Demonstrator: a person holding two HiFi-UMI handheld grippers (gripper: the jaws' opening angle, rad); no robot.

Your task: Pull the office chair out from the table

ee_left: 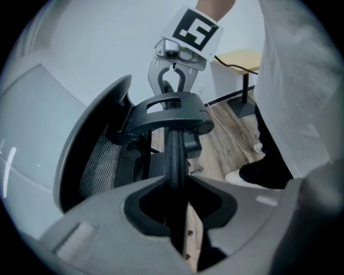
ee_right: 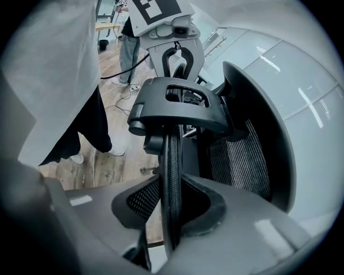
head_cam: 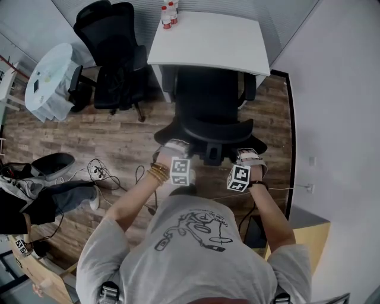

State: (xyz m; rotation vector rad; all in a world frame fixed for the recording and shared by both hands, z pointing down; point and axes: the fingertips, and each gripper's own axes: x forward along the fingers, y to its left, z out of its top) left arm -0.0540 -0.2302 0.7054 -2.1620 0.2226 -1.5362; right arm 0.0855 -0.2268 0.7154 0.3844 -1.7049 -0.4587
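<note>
Nearest, at the bottom of the head view: a grey printed T-shirt (head_cam: 196,249), both forearms stretched up-frame, a stack of bracelets (head_cam: 158,173) at the left wrist.

Just above, left tool (head_cam: 173,146) and right tool (head_cam: 249,155), each topped by its marker cube. Both set on the top rim of the office chair (head_cam: 211,101) backrest, one left of centre and one right of centre.

In the left gripper view, left tool (ee_left: 180,207) closed on that rim, the black edge running straight up between the grey jaws, pads pressed against both sides. Same in the right gripper view: right tool (ee_right: 173,212) clamped on the mesh-edged rim.

Between the two along the rim, a black bracket (ee_left: 167,114) at the backrest's middle. Beyond it in each gripper view, the opposite tool, likewise astride the rim.

Office chair in the centre of the head view, backrest toward the person. Seat and armrests pushed in at the near edge of the white counter (head_cam: 208,41) at top centre, part of the seat hidden beneath it.

Under everything, wood-plank floor (head_cam: 119,133), with loose cables (head_cam: 104,172) at lower left.

On the counter's far left corner, small bottles (head_cam: 169,16) marked with red.

Farther off, at upper left, a second black chair (head_cam: 113,53) beside a round white counter (head_cam: 50,74).
</note>
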